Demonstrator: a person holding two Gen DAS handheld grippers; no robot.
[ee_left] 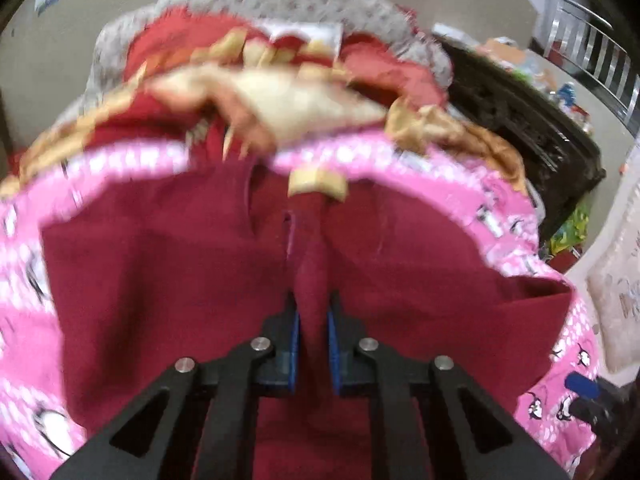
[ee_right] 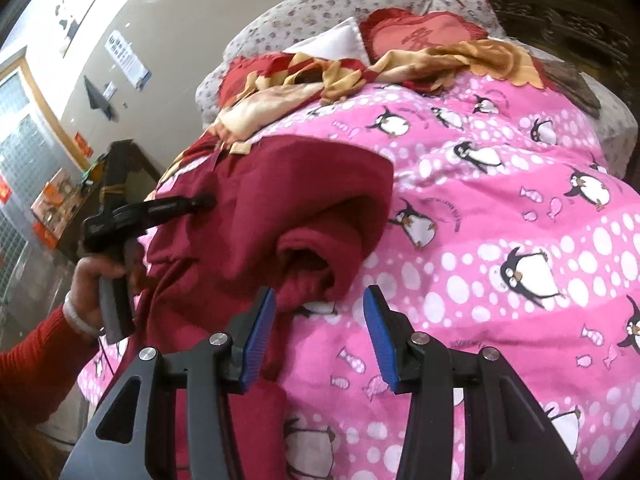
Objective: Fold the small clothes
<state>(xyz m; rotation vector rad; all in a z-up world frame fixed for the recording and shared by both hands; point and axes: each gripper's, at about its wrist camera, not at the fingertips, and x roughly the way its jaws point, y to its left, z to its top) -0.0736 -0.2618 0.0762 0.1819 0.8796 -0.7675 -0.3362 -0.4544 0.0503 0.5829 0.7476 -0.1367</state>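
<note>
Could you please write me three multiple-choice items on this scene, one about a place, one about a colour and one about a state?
1. Where does the garment lie?
A. on the penguin quilt
B. on a chair
C. on the floor

2. What colour is the garment?
A. blue
B. dark red
C. white

3. How is the left tool?
A. wide open
B. out of view
C. shut on the garment

Key:
1 A: the garment rests on the penguin quilt.
2 B: it is plainly dark red.
3 C: the left tool pinches a fold between its pads.

A pink penguin-print quilt (ee_right: pixel 500 208) is spread over the bed. A red and gold blanket (ee_right: pixel 320 72) is heaped at its far end, a red heart-shaped cushion (ee_right: pixel 424 32) propped just behind.
</note>
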